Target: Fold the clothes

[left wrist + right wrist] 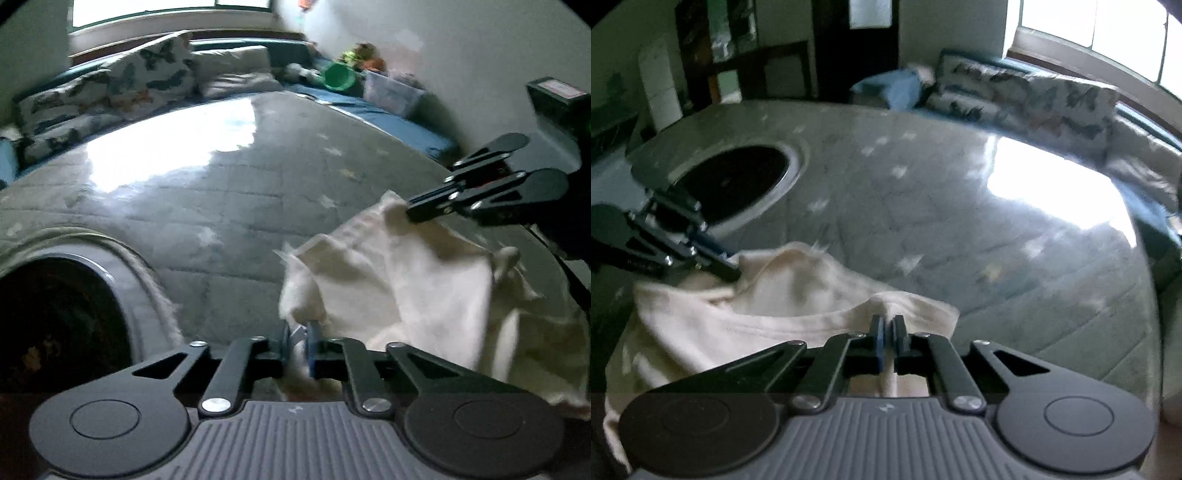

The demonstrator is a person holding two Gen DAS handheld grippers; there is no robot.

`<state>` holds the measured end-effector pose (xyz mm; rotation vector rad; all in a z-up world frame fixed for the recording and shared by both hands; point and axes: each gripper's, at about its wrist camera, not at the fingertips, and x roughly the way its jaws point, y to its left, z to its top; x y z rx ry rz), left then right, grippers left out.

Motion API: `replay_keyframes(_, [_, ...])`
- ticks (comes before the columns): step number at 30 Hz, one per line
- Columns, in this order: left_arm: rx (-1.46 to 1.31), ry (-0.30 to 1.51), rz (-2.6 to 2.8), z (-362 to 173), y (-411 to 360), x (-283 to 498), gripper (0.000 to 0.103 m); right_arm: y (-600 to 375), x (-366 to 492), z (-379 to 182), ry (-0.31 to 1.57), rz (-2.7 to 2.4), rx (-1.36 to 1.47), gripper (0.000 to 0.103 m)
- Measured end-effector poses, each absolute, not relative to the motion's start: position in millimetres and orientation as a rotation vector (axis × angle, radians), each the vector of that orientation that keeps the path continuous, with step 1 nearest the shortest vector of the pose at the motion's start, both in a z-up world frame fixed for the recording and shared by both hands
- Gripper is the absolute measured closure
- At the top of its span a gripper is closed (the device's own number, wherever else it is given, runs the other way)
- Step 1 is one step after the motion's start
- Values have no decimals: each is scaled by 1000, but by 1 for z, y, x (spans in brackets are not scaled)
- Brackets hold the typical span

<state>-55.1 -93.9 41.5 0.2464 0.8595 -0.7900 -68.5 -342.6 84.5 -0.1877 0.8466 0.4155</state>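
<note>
The garment [746, 314] is gripped by both the left gripper [300, 332] and the right gripper [889, 325], seemingly at its neckline; next, it should be spread flat on the bed [229, 192].

Soft matt cream cotton garment [783, 295]; quilted grey cloth bedspread [229, 206]; matt black plastic gripper fingers [877, 334] with bright metal rivets.

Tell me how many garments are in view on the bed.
1: a cream garment at the near edge of the quilt, pinched by the left tool and right tool. More may be out of view.
</note>
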Motion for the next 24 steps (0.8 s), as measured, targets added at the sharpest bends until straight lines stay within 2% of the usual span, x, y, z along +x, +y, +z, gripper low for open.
replay_keyframes(7, [138,827,-605,56,-73,-25,95,-362,-38,108,720,265,-145,100])
replay_keyframes(11, [37,848,-491,55,-56,-1,95,-375,-13,102,716,156,-80,99])
replay_keyframes(16, [20,879,-399,51,-46,9,80,-384,-3,92,741,87,-75,98])
replay_keyframes(24, [119,779,-510,79,-71,-18,78,-375,-39,101,760,229,-83,94])
